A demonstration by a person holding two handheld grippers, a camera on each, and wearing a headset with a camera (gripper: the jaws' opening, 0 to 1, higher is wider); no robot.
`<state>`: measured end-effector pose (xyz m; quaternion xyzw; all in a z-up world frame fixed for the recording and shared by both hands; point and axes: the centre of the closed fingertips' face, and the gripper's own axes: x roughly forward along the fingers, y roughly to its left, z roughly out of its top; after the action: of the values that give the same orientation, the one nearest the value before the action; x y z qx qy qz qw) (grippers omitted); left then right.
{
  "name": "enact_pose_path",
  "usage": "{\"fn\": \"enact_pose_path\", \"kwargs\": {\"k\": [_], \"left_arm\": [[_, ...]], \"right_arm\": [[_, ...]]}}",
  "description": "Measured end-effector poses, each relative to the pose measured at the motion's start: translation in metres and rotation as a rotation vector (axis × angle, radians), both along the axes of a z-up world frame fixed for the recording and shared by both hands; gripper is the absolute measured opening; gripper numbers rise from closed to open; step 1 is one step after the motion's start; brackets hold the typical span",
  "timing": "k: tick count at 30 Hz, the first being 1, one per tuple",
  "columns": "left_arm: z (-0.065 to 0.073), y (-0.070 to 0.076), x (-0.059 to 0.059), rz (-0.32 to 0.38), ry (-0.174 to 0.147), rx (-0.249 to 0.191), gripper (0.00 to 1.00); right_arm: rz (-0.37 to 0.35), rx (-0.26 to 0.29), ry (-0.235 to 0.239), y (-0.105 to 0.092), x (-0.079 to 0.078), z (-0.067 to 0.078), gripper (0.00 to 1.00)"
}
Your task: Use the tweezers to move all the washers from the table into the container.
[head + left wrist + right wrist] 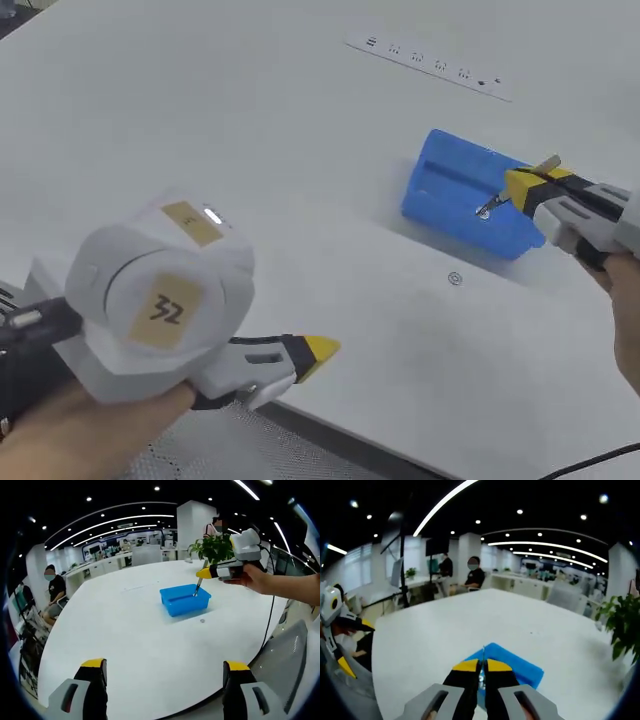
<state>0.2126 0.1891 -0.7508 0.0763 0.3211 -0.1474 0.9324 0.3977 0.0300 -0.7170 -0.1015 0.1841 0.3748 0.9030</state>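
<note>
Lying bare on the white table [300,150], one washer [455,279] is seen just beside the blue container [440,228], at about 6 o'clock from it in the head view. The tweezers [497,203] are held over the container's inside with their tips pointed down into it. A small ring-like glint at the tips may be a second washer, but it is too small to be told for sure. The tweezers are clamped between the closed jaws of the right gripper [520,186], which is brought in from 3 o'clock. The left gripper [318,350] is kept well apart at 8 o'clock near the table edge, its jaws spread wide and nothing between them.

A slip is judged the main risk. The flat washer can be skidded away if the tips are set down off-centre. It can be dropped outside the wall if the squeeze is eased before the rim is cleared.
</note>
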Motion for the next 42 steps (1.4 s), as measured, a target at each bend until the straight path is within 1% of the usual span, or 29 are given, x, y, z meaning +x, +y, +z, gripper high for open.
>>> {"fn": "enact_pose_path", "kwargs": {"k": [3,5,9,12,16,20,22,26,34,35,37,40,42], "left_arm": [[-0.001,0.001,0.0,0.002,0.003,0.005,0.99],[-0.001,0.001,0.0,0.004,0.004,0.006,0.99],[-0.001,0.001,0.0,0.003,0.006,0.011,0.99],[-0.002,0.0,-0.001,-0.002,0.007,0.019,0.99],[-0.003,0.0,-0.001,-0.001,0.009,0.017,0.99],[-0.003,0.002,-0.001,-0.001,0.011,0.023,0.99],[-0.003,0.002,0.0,0.0,0.011,0.02,0.99],[-0.004,0.003,0.0,0.001,0.013,0.026,0.98],[-0.004,0.003,-0.001,0.001,0.018,0.026,0.98],[-0.004,0.003,-0.001,0.001,0.018,0.026,0.98],[-0.004,0.003,-0.001,0.0,0.018,0.027,0.98],[-0.004,0.003,0.0,-0.002,0.017,0.03,0.98],[-0.003,0.002,0.0,-0.006,0.015,0.031,0.98]], "right_arm": [[-0.012,0.002,-0.006,0.0,0.008,0.0,0.0],[-0.019,-0.009,-0.004,0.0,0.012,-0.005,0.0],[-0.038,-0.033,0.003,-0.002,0.022,-0.019,0.0],[-0.055,-0.037,0.01,-0.004,0.028,-0.028,0.0],[-0.074,-0.046,0.027,-0.007,0.036,-0.041,0.0],[-0.085,-0.055,0.04,-0.007,0.037,-0.049,0.0],[-0.089,-0.06,0.051,-0.009,0.039,-0.056,0.0],[-0.089,-0.064,0.069,-0.007,0.039,-0.064,0.0],[-0.094,-0.079,0.093,-0.011,0.038,-0.076,0.0],[-0.096,-0.071,0.081,-0.011,0.038,-0.072,0.0],[-0.1,-0.072,0.09,-0.012,0.036,-0.073,0.0],[-0.108,-0.067,0.084,-0.013,0.037,-0.072,0.0],[-0.124,-0.05,0.084,-0.015,0.038,-0.072,0.0]]}}
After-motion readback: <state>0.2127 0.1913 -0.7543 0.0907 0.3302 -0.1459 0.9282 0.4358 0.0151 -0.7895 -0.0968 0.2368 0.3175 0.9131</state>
